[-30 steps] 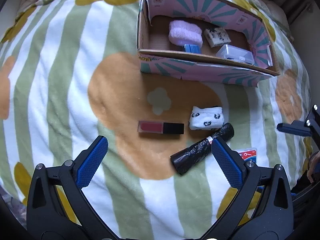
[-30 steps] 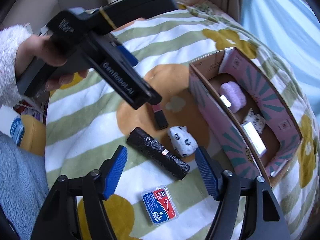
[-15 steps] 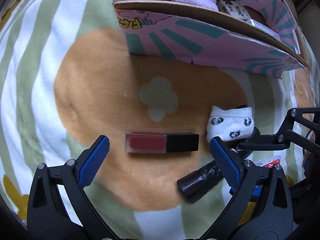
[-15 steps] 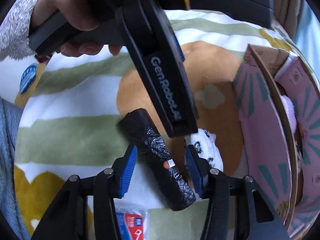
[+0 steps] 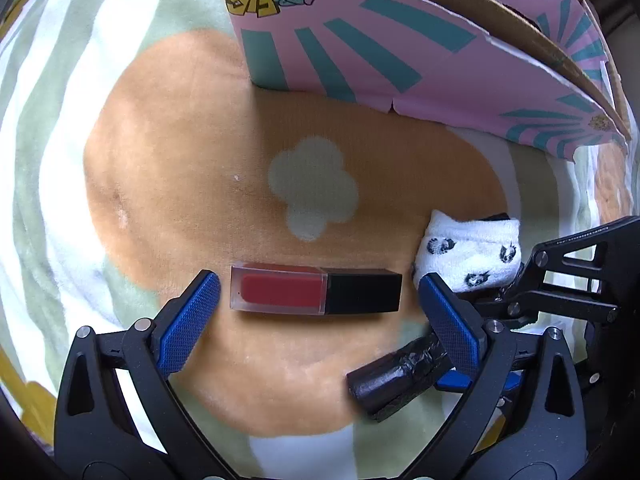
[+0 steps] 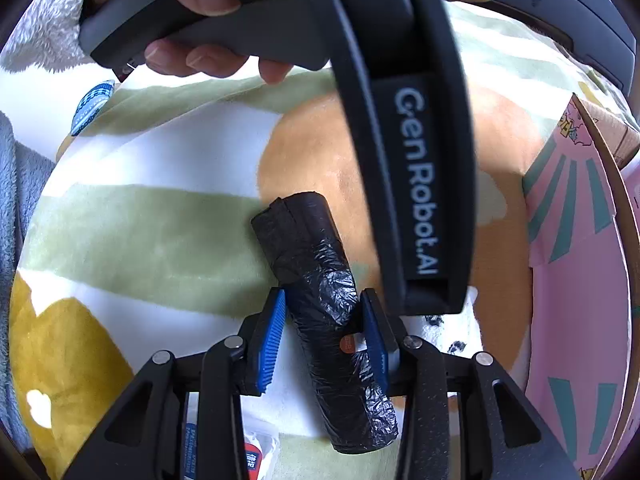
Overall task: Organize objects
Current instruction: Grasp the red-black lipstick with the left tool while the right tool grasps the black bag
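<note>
A red and black lipstick tube (image 5: 316, 289) lies flat on the blanket between the open fingers of my left gripper (image 5: 316, 312), which sits low over it without touching. My right gripper (image 6: 322, 334) has its blue pads closed against both sides of a black roll of bin bags (image 6: 320, 300), which also shows in the left wrist view (image 5: 396, 380). A white sock with black prints (image 5: 468, 252) lies right of the lipstick. The pink cardboard box (image 5: 400, 52) stands behind.
The striped green, white and orange blanket (image 5: 180, 168) covers the whole surface. A small red and blue packet (image 6: 252, 456) lies under my right gripper. The left gripper's black body (image 6: 408, 160) and the hand holding it fill the top of the right wrist view.
Both grippers have dropped lower and closer. The left now straddles the lipstick. The right has narrowed its fingers from around the black roll to pressing on it.
</note>
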`<control>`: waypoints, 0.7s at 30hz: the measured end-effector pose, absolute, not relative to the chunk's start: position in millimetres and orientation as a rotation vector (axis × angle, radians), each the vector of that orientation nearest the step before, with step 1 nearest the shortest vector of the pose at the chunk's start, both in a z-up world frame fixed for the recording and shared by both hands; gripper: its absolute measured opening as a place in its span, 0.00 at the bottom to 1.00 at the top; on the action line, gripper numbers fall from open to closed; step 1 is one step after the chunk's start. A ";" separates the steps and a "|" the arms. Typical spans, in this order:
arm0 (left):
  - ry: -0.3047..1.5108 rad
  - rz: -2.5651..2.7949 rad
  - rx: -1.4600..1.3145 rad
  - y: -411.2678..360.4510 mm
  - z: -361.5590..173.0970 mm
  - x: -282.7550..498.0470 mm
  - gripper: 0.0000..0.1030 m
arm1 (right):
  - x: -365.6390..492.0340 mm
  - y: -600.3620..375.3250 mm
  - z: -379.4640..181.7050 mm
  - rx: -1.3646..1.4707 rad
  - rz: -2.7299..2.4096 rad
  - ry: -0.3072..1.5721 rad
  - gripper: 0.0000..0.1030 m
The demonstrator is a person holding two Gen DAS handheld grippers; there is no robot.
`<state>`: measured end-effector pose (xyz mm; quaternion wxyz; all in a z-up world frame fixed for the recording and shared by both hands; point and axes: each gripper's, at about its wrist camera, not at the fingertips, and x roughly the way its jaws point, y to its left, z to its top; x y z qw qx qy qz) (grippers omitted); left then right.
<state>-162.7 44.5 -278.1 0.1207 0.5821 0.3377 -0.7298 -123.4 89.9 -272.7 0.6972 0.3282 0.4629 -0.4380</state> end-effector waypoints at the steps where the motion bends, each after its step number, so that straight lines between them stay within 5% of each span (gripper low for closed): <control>1: 0.981 -2.133 1.706 45.7 -277.9 -162.5 0.96 | -124.3 89.5 -272.8 0.734 -0.976 1.029 0.34; 21: 0.923 -2.133 1.687 52.2 -279.4 -172.5 0.82 | -117.6 77.5 -276.2 0.672 -0.991 1.086 0.31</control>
